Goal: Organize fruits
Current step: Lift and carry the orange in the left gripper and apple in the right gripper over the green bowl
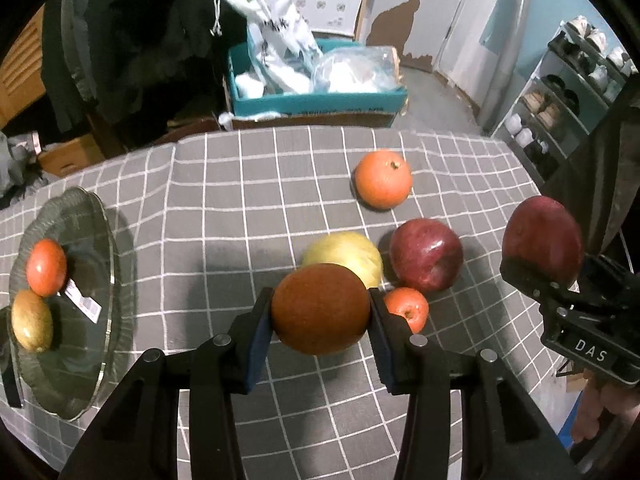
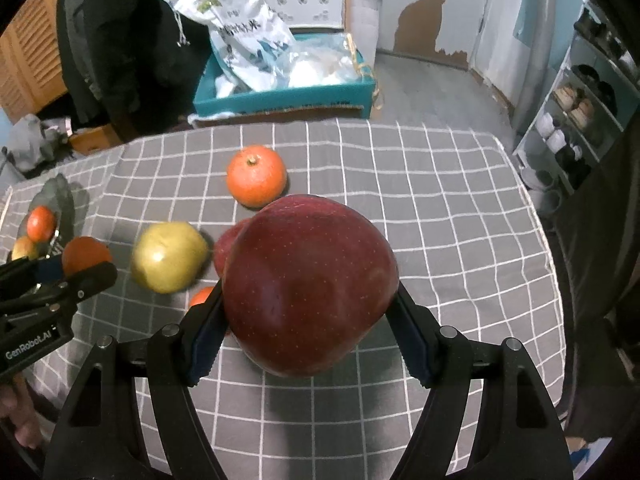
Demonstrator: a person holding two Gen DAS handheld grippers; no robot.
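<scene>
My left gripper (image 1: pixel 320 308) is shut on a brown-orange round fruit (image 1: pixel 320 308) and holds it above the checked tablecloth; it also shows in the right wrist view (image 2: pixel 86 254). My right gripper (image 2: pixel 310 296) is shut on a big red apple (image 2: pixel 308 284), lifted off the table; it shows in the left wrist view (image 1: pixel 542 240) too. On the cloth lie an orange (image 1: pixel 383 179), a yellow-green fruit (image 1: pixel 352 254), a second red apple (image 1: pixel 426 254) and a small orange fruit (image 1: pixel 408 308). A glass plate (image 1: pixel 100 320) at the left holds an orange fruit (image 1: pixel 46 267) and a yellow-brown fruit (image 1: pixel 32 326).
A price label (image 1: pixel 82 300) lies on the plate. Beyond the table's far edge stands a teal box (image 1: pixel 316 100) with plastic bags. A shoe rack (image 1: pixel 568 92) stands at the right. Dark clothes hang at the back left.
</scene>
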